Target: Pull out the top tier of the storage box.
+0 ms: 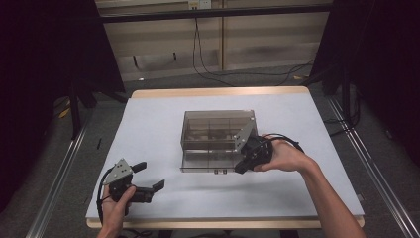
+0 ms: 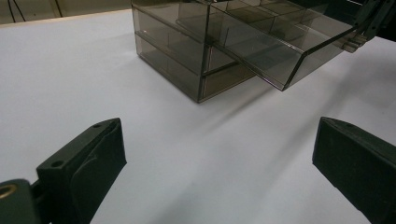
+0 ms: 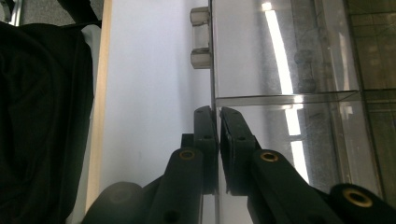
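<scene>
Right tool [image 1: 246,165]: jaws pressed together on the thin front wall of the drawer [image 1: 208,162], one jaw on each face of the clear panel, as seen in the right gripper view [image 3: 217,140]; gripped by a hand [image 1: 283,156] at the near right corner of the organizer.
Left tool [image 1: 148,177]: jaws spread wide, nothing between them; held low over the counter [image 1: 148,124], well apart from the organizer and from the right tool; white surface visible between the black jaws in the left gripper view [image 2: 219,177].
Drawer: smoky clear plastic, partly out of the organizer [image 1: 218,130] toward the person; divided into compartments; pinched at its front right by the right tool, ahead and to the right of the left tool [image 2: 261,51].
Drawer handle [image 3: 201,37]: two small clear knobs on the front wall, just beyond the right tool's jaw tips, untouched.
Organizer: tinted box with stacked drawers, resting on the counter, directly beyond the right tool.
Contents of compartments: cannot tell.
</scene>
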{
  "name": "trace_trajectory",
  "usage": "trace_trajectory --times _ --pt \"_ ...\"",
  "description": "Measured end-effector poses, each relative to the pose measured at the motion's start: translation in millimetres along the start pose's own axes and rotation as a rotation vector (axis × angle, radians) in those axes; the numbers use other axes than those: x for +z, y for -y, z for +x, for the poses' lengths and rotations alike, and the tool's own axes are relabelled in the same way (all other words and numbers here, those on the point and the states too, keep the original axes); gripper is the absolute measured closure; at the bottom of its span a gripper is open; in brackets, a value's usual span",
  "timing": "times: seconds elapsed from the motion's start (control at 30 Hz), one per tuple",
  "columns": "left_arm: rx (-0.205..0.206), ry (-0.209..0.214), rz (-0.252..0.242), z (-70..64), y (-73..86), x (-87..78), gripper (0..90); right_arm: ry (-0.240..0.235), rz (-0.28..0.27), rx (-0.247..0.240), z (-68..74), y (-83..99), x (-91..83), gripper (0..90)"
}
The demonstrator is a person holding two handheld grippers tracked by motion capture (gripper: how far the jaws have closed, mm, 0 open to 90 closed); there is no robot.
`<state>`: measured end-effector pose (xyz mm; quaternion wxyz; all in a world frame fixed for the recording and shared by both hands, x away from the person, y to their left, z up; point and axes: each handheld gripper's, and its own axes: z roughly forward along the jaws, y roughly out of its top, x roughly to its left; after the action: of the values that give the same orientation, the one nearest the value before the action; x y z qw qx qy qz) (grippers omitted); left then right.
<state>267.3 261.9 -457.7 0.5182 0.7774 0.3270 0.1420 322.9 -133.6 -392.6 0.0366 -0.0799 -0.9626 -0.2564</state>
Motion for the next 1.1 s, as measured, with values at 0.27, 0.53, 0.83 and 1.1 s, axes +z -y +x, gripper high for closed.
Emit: trace_trajectory --times 0.27,0.53,0.83,1.1 --pt "-0.003 0.003 -0.003 0.1 0.1 -0.5 2.6 0.011 -0.012 0.003 -0.6 0.4 -1.1 78.4" --pt "0.002 0.005 -0.002 0.4 0.0 -1.0 2.6 0.087 -0.099 0.002 3.8 2.3 -12.6 56.9" --pt "0.000 -0.004 0.006 0.2 -0.2 1.4 2.6 0.166 -0.216 0.061 9.6 19.9 -24.3 41.3" --pt "0.004 -0.001 0.005 0.2 -0.2 1.6 2.6 0.348 -0.365 0.171 18.2 41.6 -34.0 28.3"
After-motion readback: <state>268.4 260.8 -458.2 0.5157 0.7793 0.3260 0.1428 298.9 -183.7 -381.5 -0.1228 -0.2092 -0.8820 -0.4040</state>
